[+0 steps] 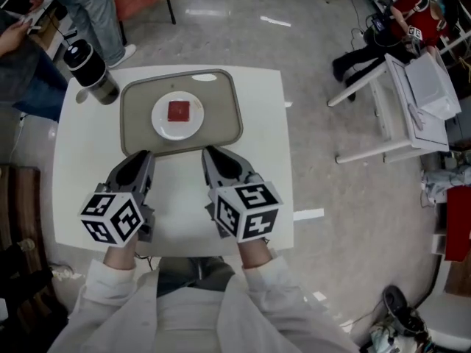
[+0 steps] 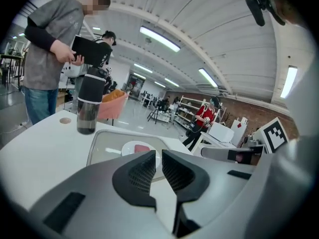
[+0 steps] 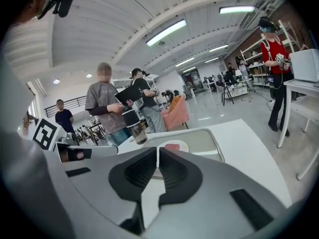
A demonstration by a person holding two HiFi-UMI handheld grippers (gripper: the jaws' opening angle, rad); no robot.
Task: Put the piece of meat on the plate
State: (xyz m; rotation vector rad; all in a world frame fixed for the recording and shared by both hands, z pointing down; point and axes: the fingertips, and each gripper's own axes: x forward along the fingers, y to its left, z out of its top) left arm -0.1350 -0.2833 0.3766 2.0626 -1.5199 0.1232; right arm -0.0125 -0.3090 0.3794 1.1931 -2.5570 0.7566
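No words, brands or numbers can be read anywhere. The only signs are black-and-white square code patterns on the left cube of the left gripper and on the right cube of the right gripper. In the left gripper view, a small white card far back bears a red diamond.

Meat on plate, plate on tray

Head cam overhead; low jaw cams prob. share plate.
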